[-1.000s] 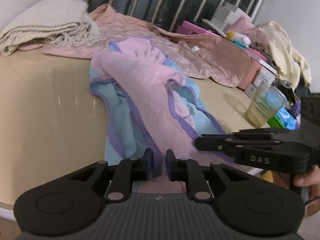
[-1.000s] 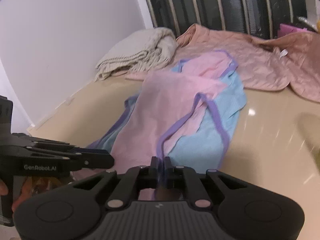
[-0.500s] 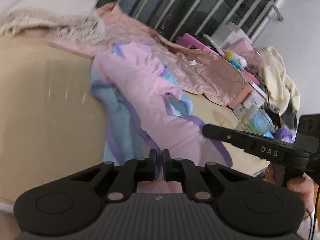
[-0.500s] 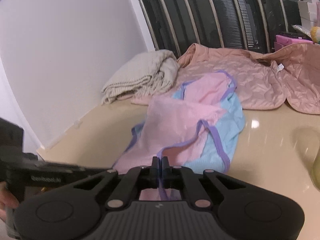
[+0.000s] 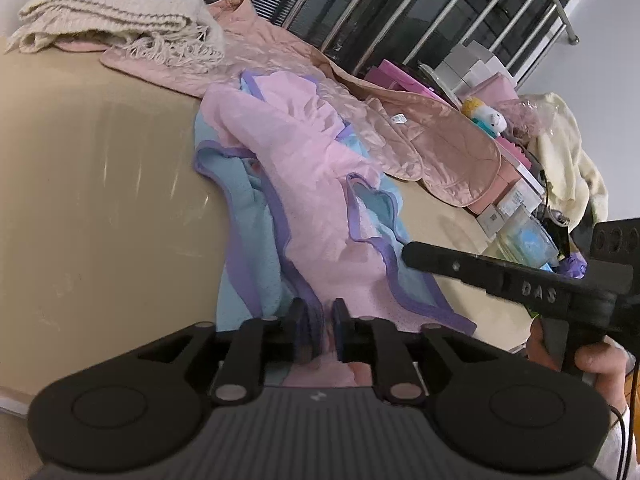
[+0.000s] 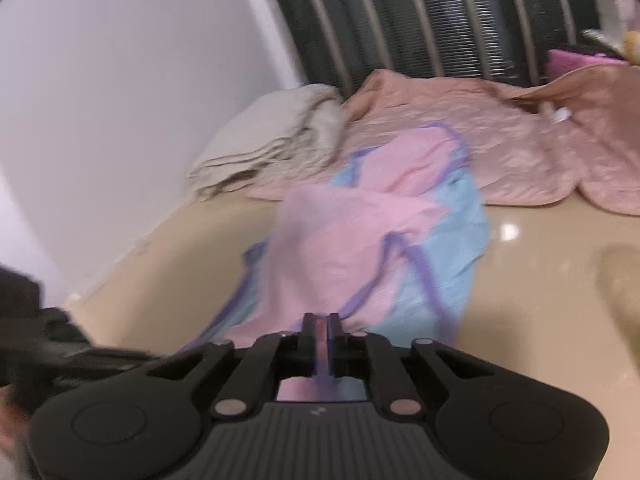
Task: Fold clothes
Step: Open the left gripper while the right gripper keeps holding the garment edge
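a glossy beige table (image 5: 100,208) carries the pink and blue garment (image 5: 304,168), its near hem pinched by both the left gripper (image 5: 319,330) and right gripper (image 6: 320,344). only the left view shows boxes (image 5: 476,68) and a plush toy (image 5: 486,116); the right view shows the white wall (image 6: 140,60).

The beige surface (image 5: 100,200) is gleaming glossy and smooth. On it the pink-and-blue garment (image 5: 304,184) is showing soft matt cloth with purple trim. Behind the garment, a quilted pink jacket (image 5: 420,136) is shining satiny, and a cream knit blanket (image 5: 112,12) is looking coarse and fringed.
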`<state>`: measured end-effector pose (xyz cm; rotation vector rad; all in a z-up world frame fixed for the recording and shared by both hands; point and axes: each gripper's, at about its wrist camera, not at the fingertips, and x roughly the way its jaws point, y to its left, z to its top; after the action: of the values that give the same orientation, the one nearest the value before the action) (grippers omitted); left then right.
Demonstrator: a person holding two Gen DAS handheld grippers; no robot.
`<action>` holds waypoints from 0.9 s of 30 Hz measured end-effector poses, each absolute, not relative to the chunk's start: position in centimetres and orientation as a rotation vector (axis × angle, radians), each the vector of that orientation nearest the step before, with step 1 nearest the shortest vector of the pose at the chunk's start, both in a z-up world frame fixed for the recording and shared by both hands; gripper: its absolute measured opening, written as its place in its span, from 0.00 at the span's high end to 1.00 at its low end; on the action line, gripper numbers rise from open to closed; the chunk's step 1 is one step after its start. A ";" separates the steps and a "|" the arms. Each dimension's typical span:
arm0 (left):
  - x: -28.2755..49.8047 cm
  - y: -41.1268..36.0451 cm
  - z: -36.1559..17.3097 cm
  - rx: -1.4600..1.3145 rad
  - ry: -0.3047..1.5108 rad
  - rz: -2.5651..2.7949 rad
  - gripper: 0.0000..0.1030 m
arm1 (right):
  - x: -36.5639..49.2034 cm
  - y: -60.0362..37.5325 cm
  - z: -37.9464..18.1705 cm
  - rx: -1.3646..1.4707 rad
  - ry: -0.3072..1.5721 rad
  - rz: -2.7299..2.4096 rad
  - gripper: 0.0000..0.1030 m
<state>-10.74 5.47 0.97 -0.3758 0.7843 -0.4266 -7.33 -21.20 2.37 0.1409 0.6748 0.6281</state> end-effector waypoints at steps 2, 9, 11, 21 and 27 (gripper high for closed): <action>-10.8 5.1 1.0 -0.352 0.778 -0.418 0.82 | -7.5 -20.7 2.0 0.105 0.661 0.622 0.77; -11.5 5.3 1.3 -0.362 0.763 -0.404 0.55 | -6.4 -18.8 1.4 0.109 0.674 0.637 0.98; -11.4 5.9 1.5 -0.392 0.765 -0.398 0.32 | -6.2 -19.5 2.7 0.157 0.627 0.613 0.98; -11.6 6.8 2.5 -0.398 0.706 -0.341 0.31 | -0.5 -18.6 3.3 0.017 0.605 0.443 0.89; -15.4 5.3 4.9 -0.116 0.568 -0.293 0.25 | -7.5 -21.8 4.6 -0.018 0.495 0.538 0.69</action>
<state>-15.38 5.33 4.94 -0.1159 0.5678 -0.2934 -7.51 -21.85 4.56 -0.0178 0.4954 0.5378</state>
